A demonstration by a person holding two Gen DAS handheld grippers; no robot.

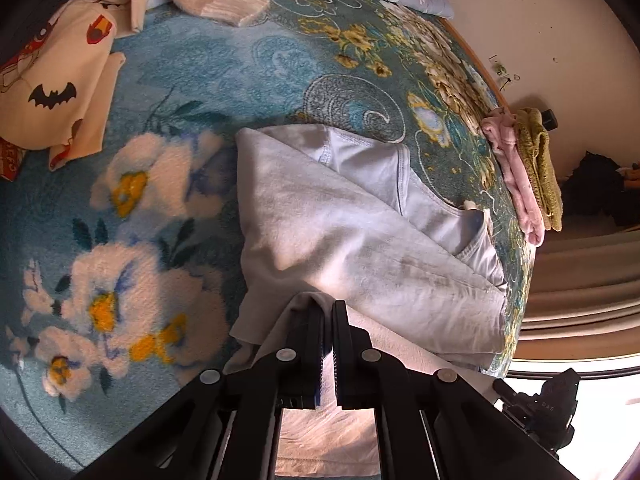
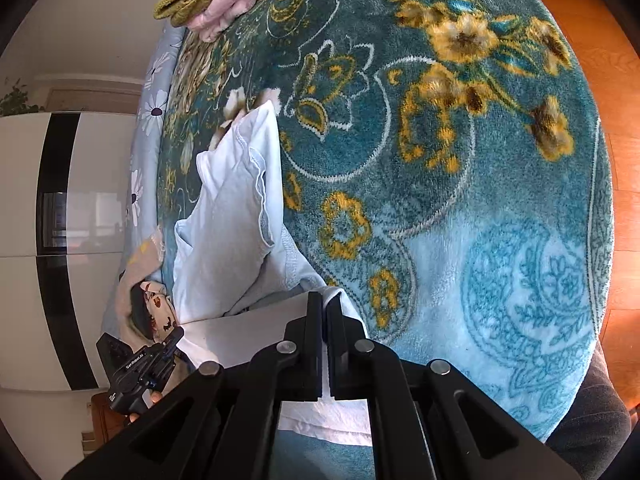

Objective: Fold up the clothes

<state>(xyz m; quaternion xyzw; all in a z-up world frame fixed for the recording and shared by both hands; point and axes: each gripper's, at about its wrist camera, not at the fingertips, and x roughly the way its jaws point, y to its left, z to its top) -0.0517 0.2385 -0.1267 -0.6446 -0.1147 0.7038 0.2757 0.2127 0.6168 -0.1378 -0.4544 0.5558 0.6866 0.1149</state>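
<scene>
We are holding a pale blue garment (image 1: 360, 236) by its near edge, one corner in each pair of tongs, and it is lying across the middle of the bed's flowered blanket (image 1: 132, 216), partly doubled over itself. The left tongs (image 1: 328, 312) are pressed together on a bunched fold of the cloth, and the right tongs (image 2: 325, 304) are likewise pinching a corner, the jaws nearly closed with fabric between them.

To do this fold well, we are judging that both corners should rise together and travel at the same pace toward the far side, keeping the edge between them taut so the cloth is not sagging or twisting. Landing the near edge square on the far edge, then letting go only once it is lying flat, should be giving a clean crease.

Much is hard to read. The tongs' own bodies are covering the near hem, so we cannot tell how deep each grip is. The garment's kind is unclear, since folds are hiding its outline. The bat-print cloth (image 1: 60, 80) at the far left is cut off by the frame, and the folded pink and green pieces (image 1: 532, 172) at the bed's right edge are showing only partly.
</scene>
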